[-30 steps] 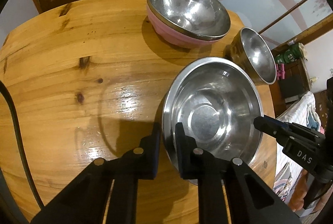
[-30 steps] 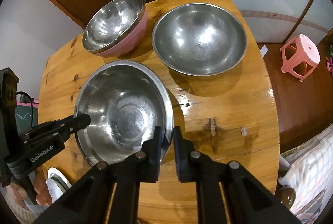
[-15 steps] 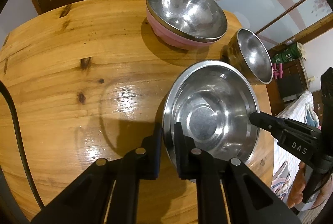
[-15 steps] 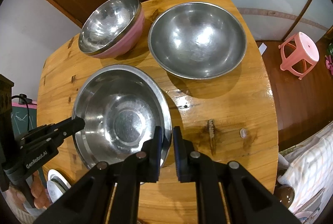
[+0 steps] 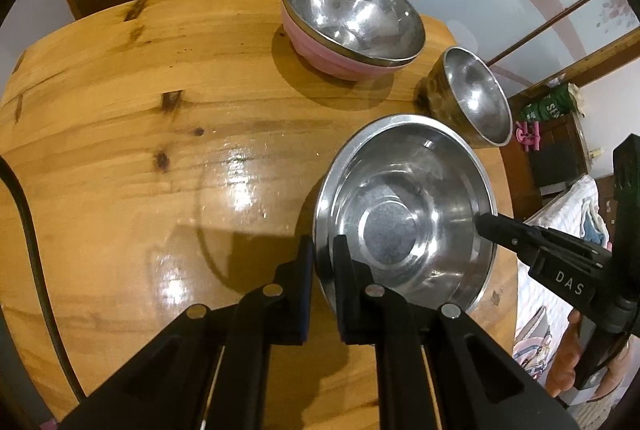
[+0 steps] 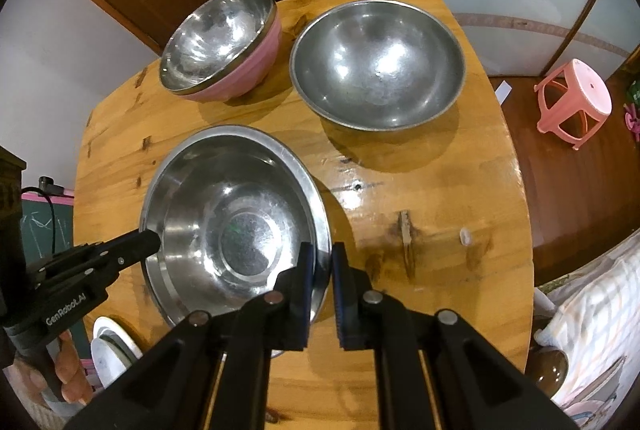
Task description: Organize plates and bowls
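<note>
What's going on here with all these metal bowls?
A person holds a claw tool in each hand. The left claw and the right claw are both clamped on opposite sides of the rim of a flat-bottomed steel bowl on a wooden table. A pink-sided bowl and a wide steel bowl sit untouched behind it.

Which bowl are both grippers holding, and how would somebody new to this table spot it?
On the wooden table, it is the flat-bottomed steel bowl nearest the cameras, in front of the pink bowl and the round-bottomed steel bowl. Only it has a wide flat rim and a flat circular base, with the left gripper and right gripper clamped on opposite rim edges.
</note>
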A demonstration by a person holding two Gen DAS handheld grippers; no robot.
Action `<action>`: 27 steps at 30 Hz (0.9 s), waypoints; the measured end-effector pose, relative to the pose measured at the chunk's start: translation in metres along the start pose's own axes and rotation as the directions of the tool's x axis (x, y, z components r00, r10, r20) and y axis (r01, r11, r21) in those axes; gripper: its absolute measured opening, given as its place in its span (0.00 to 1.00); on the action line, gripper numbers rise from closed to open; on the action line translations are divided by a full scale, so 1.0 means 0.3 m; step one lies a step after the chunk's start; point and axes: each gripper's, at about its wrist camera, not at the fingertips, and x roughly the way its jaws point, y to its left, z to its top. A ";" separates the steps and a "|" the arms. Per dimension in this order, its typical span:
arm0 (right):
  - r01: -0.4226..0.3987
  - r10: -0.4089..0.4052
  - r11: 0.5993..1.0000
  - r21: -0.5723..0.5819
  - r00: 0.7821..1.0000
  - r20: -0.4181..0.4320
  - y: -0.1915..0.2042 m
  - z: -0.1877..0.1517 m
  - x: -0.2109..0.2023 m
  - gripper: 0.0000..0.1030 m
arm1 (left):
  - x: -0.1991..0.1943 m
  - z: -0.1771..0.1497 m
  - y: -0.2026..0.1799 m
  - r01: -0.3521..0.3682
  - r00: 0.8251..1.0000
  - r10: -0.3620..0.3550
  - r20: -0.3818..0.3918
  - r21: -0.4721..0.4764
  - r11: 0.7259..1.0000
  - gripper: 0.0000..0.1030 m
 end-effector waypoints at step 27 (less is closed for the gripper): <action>-0.055 0.055 0.998 -0.011 0.994 0.090 -0.013 -0.671 -0.255 0.08 | -0.224 -0.679 -0.106 0.008 1.000 -0.010 0.015 0.085 0.996 0.08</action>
